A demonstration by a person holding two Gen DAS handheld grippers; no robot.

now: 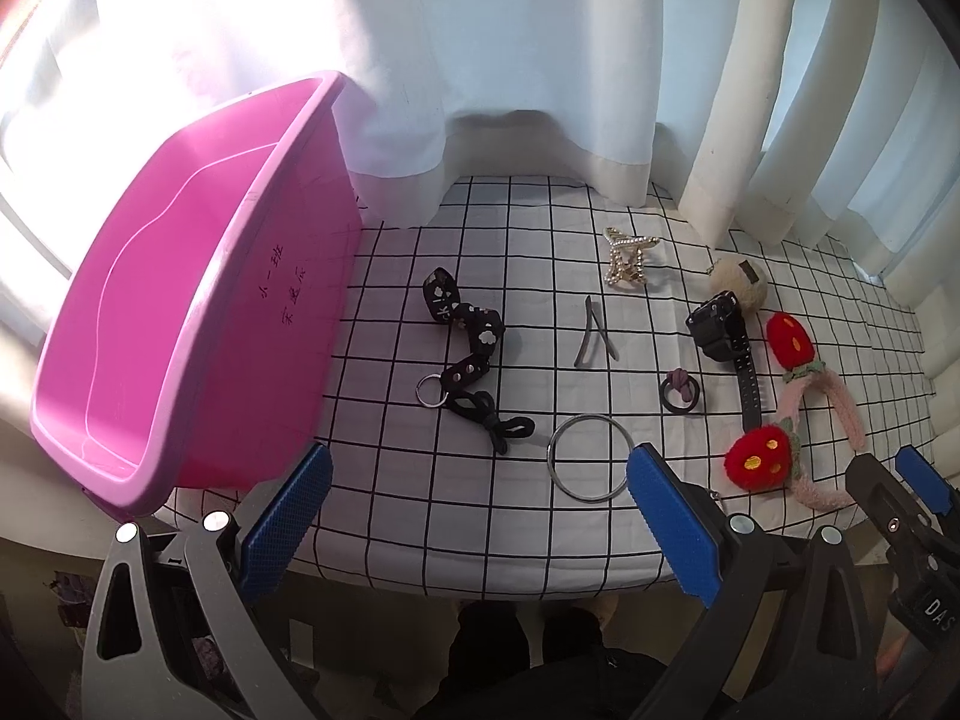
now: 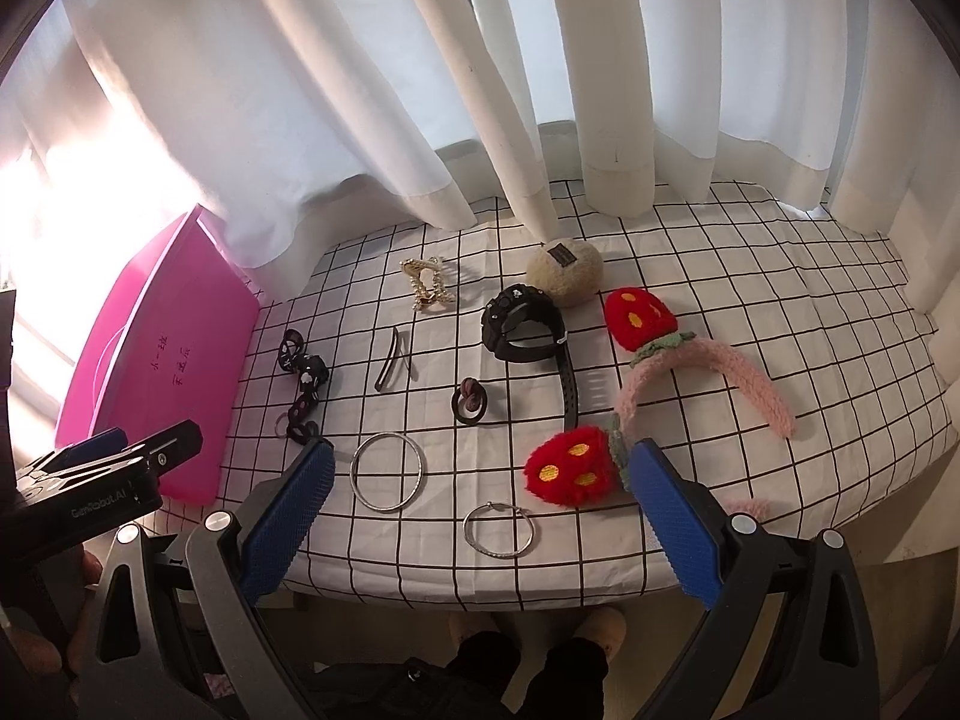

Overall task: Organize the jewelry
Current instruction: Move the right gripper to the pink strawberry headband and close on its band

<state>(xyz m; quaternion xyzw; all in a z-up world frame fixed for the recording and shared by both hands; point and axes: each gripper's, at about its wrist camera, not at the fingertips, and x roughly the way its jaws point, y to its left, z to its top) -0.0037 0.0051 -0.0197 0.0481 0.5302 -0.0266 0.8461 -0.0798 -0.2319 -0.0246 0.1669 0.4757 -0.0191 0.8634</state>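
Jewelry lies spread on a checked cloth [image 1: 420, 516]. A pink tub [image 1: 180, 324] stands at the left. In the left wrist view I see a black strap with a key ring [image 1: 462, 348], a large silver bangle [image 1: 590, 466], a hair clip [image 1: 591, 333], a pearl claw clip [image 1: 627, 255], a dark ring [image 1: 681, 393], a black watch [image 1: 723, 330] and a strawberry headband [image 1: 798, 396]. The right wrist view adds a smaller silver hoop [image 2: 498, 530]. My left gripper [image 1: 480, 516] hangs open before the bangle. My right gripper [image 2: 480, 516] is open over the small hoop.
White curtains [image 2: 480, 90] hang along the table's far edge. A cream plush ball [image 2: 565, 272] sits behind the watch. The table's near edge runs just ahead of both grippers, with a person's feet [image 2: 594, 630] on the floor below.
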